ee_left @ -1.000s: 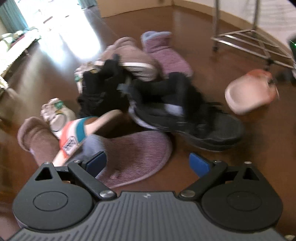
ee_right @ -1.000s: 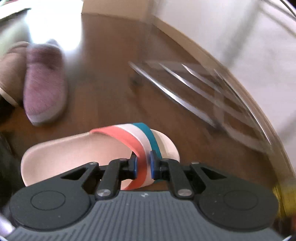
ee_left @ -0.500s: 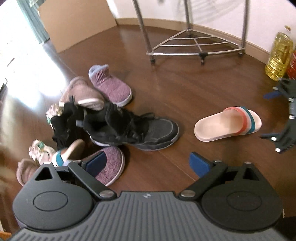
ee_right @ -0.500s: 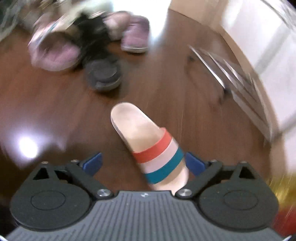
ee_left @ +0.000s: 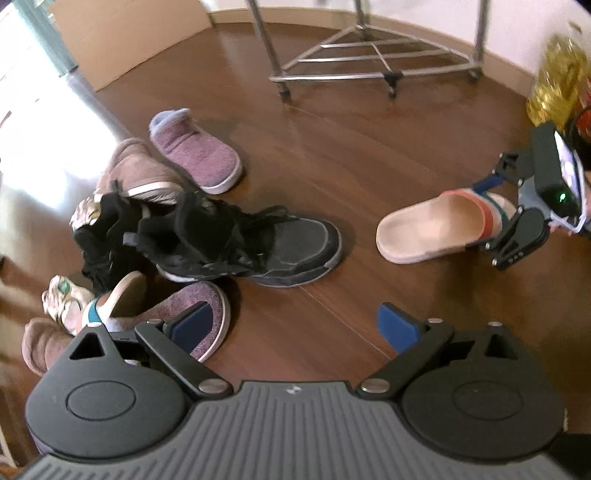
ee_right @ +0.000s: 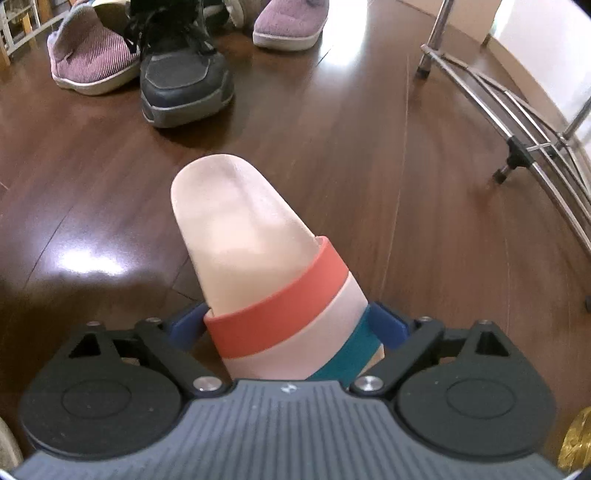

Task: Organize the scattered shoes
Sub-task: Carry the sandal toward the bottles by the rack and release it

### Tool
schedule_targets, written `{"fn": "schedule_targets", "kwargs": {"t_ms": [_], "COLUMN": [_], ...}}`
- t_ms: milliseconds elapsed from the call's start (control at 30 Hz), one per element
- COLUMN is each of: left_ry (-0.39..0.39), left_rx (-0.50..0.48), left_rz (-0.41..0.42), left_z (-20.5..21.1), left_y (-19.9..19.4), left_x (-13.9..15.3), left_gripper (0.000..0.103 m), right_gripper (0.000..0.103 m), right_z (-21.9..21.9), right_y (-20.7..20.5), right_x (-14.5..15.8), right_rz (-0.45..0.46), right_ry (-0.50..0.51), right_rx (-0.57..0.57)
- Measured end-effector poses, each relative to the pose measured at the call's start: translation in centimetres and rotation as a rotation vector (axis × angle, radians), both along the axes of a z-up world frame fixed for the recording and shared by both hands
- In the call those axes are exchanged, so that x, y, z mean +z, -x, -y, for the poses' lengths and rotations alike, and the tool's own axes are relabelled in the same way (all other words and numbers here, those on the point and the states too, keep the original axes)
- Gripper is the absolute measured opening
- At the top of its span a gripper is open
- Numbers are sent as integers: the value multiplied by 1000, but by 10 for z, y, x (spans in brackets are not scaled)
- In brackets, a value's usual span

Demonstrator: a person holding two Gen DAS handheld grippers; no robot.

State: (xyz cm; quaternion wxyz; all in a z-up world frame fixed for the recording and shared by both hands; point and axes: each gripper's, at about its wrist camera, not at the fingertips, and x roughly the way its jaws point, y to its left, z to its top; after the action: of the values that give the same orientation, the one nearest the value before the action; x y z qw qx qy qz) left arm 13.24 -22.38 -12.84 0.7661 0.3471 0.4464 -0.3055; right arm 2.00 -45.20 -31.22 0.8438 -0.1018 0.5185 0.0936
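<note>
Dark polished wood floor [ee_left: 369, 155] runs to a pale skirting board, with a chrome rack [ee_left: 369, 62] standing on thin legs at the far wall and a cardboard panel [ee_left: 129, 33] leaning in the far left corner. Most of the work looks undone: nearly every shoe sits in one jumbled heap [ee_left: 166, 236] toward the left side of the floor, nothing paired or lined up. Counting what I can make out there: two black sneakers [ee_left: 258, 243] tangled by their laces, three purple slippers [ee_left: 195, 155], a brown slipper at the near left, a small pale shoe, and one striped slide [ee_left: 114, 306] half buried, though some of the heap is hidden. Its partner, a second striped slide [ee_right: 258, 258], lies alone on open floor well to the right of the heap. The right tool [ee_right: 288, 325] straddles the strap end of that slide; its jaws have just been closing, and the blue pads stand at the strap's two sides, whether pressing yet I cannot tell. The left tool [ee_left: 291, 328] hangs with its jaws wide apart and nothing between them, just beside the heap's near edge.
</note>
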Motion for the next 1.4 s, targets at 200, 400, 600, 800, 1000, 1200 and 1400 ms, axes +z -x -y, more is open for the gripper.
{"fn": "schedule_targets", "kwargs": {"t_ms": [200, 400, 600, 800, 1000, 1200, 1400], "left_ry": [-49, -49, -18, -3, -45, -34, -24], "left_rx": [-113, -169, -104, -13, -8, 2, 5], "left_rz": [37, 28, -15, -59, -9, -8, 19], "left_z": [33, 68, 84, 78, 72, 72, 68], "left_y": [19, 44, 55, 63, 75, 84, 88], "left_x": [7, 15, 7, -4, -11, -7, -4], "left_gripper": [98, 98, 98, 98, 98, 98, 98], "right_gripper": [71, 100, 102, 97, 95, 96, 95], "right_z": [11, 34, 53, 68, 55, 64, 78], "right_y": [48, 101, 101, 86, 105, 116, 105], "right_x": [6, 20, 12, -5, 0, 1, 3], "right_rz": [11, 22, 6, -14, -1, -7, -39], "right_ry": [68, 28, 35, -19, 6, 17, 43], "right_rx": [-230, -366, -154, -227, -411, -636, -671]}}
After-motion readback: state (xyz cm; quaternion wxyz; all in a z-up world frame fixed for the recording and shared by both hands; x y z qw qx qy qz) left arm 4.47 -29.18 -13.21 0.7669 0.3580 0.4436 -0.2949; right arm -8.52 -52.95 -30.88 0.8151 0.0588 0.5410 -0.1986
